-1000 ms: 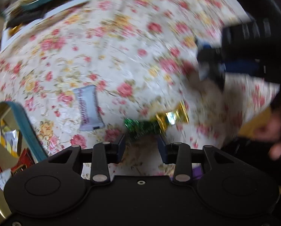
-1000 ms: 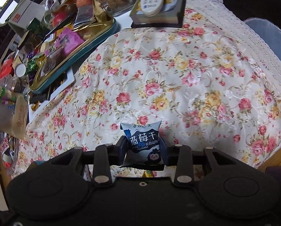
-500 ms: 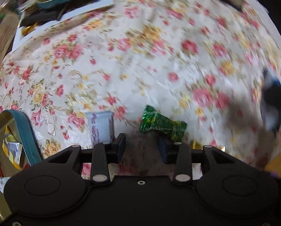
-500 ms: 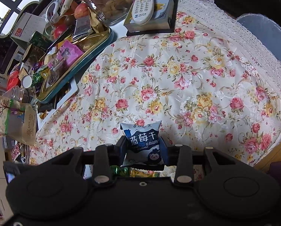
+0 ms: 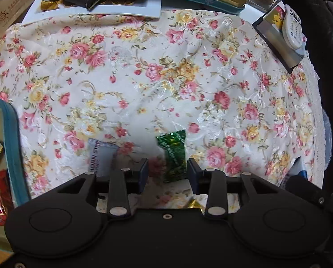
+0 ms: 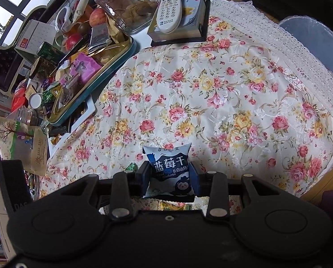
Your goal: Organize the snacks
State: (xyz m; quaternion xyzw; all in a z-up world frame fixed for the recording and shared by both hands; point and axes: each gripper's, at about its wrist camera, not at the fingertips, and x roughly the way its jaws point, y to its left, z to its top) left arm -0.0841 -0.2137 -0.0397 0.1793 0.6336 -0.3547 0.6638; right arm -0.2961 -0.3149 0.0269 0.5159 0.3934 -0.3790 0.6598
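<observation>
Floral cloth [image 5: 166,84] covers the table, pink and yellow roses on cream, with a lace edge along the right. Nearest in the left wrist view, the left gripper [image 5: 167,170] points down at the cloth with its jaws spread; a green-wrapped candy [image 5: 174,154] lies on the cloth between them, closer to the right finger, and neither pad presses it. A scrap of gold wrapper [image 5: 194,203] shows just below the fingers. At about ten o'clock from that gripper lies a pale grey sachet [image 5: 99,158], flat on the cloth beside the left finger. At nine o'clock, a teal-rimmed tin [image 5: 14,147] holds red and yellow packets.

In the right wrist view, the right gripper [image 6: 169,179] pinches a blue-and-white blueberry snack packet [image 6: 169,172], upright between both pads above the cloth. A green wrapper corner [image 6: 131,167] peeks at its ten o'clock.

Farther off, at eleven o'clock, a gold tray with teal rim [image 6: 112,67] is heaped with packets. At twelve o'clock a white remote [image 6: 169,10] rests on a boxed stack, beside a glass jar [image 6: 124,2].
</observation>
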